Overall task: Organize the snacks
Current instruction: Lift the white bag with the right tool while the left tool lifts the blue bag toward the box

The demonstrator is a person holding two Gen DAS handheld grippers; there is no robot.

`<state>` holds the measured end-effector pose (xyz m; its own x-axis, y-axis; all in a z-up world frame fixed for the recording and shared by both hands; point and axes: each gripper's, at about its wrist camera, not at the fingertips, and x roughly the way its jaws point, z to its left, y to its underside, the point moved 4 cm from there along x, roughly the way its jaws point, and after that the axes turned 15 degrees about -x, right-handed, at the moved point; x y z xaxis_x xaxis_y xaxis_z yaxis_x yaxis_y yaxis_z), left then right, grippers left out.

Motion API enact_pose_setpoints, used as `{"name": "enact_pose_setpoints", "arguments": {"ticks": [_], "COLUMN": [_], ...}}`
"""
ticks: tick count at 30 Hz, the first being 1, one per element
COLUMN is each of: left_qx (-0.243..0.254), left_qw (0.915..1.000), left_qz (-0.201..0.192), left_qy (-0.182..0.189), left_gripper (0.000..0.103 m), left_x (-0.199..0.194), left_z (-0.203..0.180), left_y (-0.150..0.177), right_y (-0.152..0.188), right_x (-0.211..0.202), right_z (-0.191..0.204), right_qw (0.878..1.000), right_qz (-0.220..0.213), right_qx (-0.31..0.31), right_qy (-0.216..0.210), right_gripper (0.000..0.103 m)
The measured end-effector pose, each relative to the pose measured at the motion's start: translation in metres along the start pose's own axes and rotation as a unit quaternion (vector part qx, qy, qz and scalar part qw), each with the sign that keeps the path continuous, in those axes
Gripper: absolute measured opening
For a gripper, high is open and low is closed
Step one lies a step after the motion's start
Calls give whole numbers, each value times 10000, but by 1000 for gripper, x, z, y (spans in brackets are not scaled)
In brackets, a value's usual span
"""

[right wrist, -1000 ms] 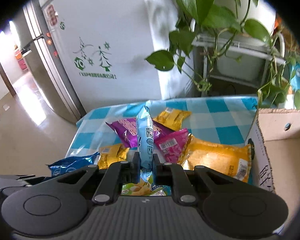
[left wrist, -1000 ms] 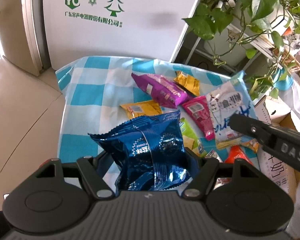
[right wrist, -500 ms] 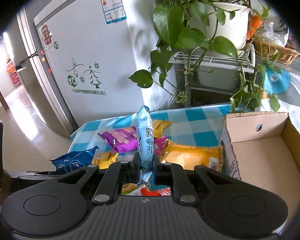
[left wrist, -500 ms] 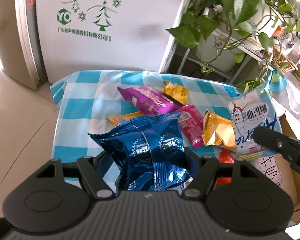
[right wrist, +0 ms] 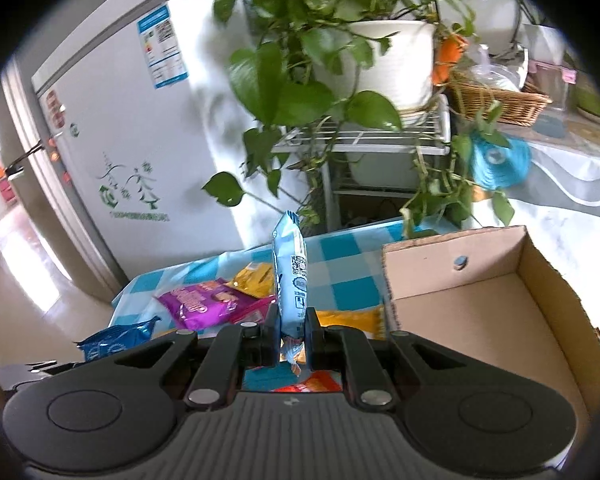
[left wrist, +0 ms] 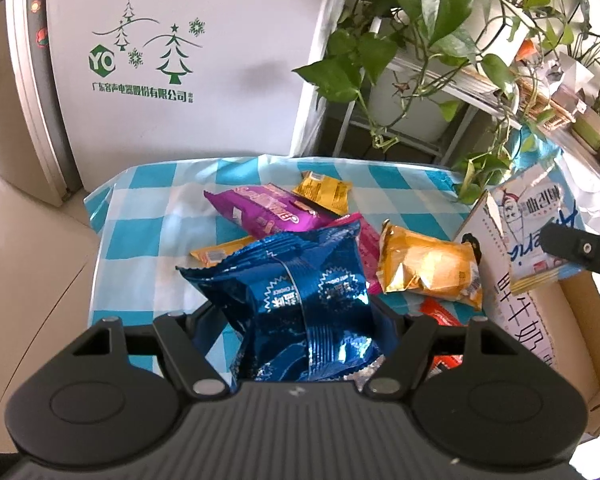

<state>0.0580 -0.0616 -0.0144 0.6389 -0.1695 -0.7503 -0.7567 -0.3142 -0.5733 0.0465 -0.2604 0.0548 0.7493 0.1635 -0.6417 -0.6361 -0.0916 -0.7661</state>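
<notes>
Left gripper [left wrist: 300, 316] first: its fingers [left wrist: 204, 320] are clamped on a shiny blue snack packet [left wrist: 300, 296], the foil bulging up between them and carried above the tabletop [left wrist: 148, 216] with its blue-and-white checked cloth. Over to the right gripper [right wrist: 292, 332]: the fingers [right wrist: 271, 328] are pinched tight on the lower end of a slim light-blue packet [right wrist: 291, 276], which stands upright on edge, its printed code facing the camera. From the left wrist view that same packet shows its white-and-blue face at the right edge, hanging over the near rim of the cardboard box [left wrist: 540, 320].

Out beyond the fingers, the snack pile lies on the cloth: a purple packet [left wrist: 264, 212], a small yellow packet [left wrist: 324, 192] touching its far side, a magenta one [left wrist: 368, 240] half hidden behind the blue foil, and a plump gold packet [left wrist: 428, 268] lying just beside the box wall. A red-orange wrapper [left wrist: 440, 316] peeks out below the gold one. The box, seen from the right wrist, is open-topped with bare brown walls.

Farther back stands a white fridge [left wrist: 180, 80] with green tree graphics, and to its right a trailing green plant [right wrist: 320, 40] in a white pot on a wire rack [right wrist: 380, 136].
</notes>
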Motion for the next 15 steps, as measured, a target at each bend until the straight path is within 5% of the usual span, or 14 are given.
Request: {"name": "enact_pose_setpoints", "arguments": {"ticks": [15], "left_qx": [-78], "left_qw": [9989], "left_qz": [149], "left_qy": [443], "left_gripper": [73], "left_x": [-13], "left_z": [-50], "left_y": [18], "right_y": [6], "right_x": [-21], "right_z": [-50], "right_qw": [9974], "right_qz": [-98], "right_qx": [657], "right_qy": [285], "right_gripper": [15]}}
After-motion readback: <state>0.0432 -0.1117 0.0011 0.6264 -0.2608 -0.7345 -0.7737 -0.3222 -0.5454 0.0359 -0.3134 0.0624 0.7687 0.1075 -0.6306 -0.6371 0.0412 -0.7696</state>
